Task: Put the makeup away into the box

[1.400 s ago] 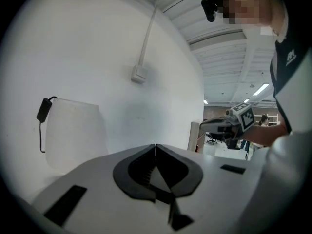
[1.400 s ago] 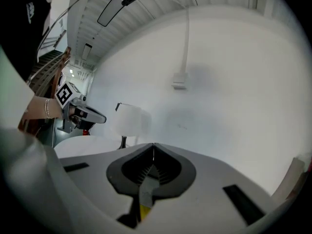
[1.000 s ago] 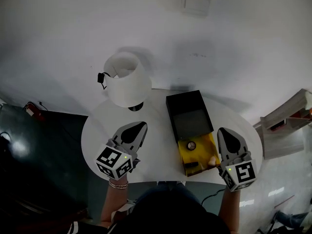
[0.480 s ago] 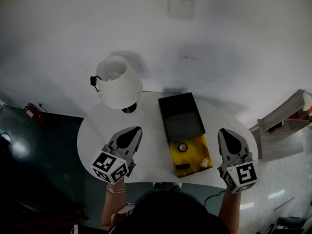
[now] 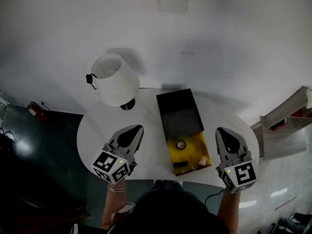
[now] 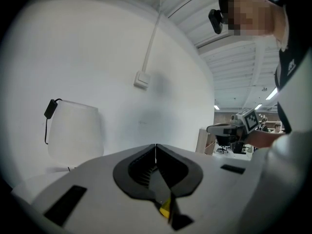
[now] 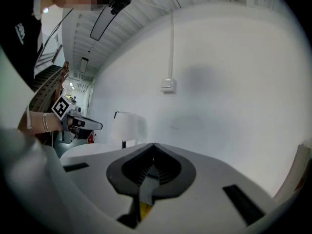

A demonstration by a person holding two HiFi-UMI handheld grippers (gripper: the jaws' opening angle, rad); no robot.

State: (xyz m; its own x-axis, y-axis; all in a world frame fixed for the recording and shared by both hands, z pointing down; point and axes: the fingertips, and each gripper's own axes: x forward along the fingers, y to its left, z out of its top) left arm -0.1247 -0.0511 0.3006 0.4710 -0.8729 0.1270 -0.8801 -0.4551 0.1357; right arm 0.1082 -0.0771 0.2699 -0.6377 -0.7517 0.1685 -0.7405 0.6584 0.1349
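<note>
Box [image 5: 179, 117] black, its yellow tray [image 5: 193, 149] holding a round makeup piece [image 5: 181, 145].

1. Centre of the head view: a round white table [image 5: 97, 130], smooth with a soft sheen.
2. Upper left: a white drum lampshade [image 5: 114, 79], matt and cloth-like.
3. Centre: an oblong black box [image 5: 179, 113], matt outside, with a smooth yellow lining at its lower end.
4. Lower left and lower right: the left gripper [image 5: 139, 127] and right gripper [image 5: 219, 129], both matt grey plastic.
5. Left edge: a dark floor [image 5: 29, 150], glossy with reflections.
</note>
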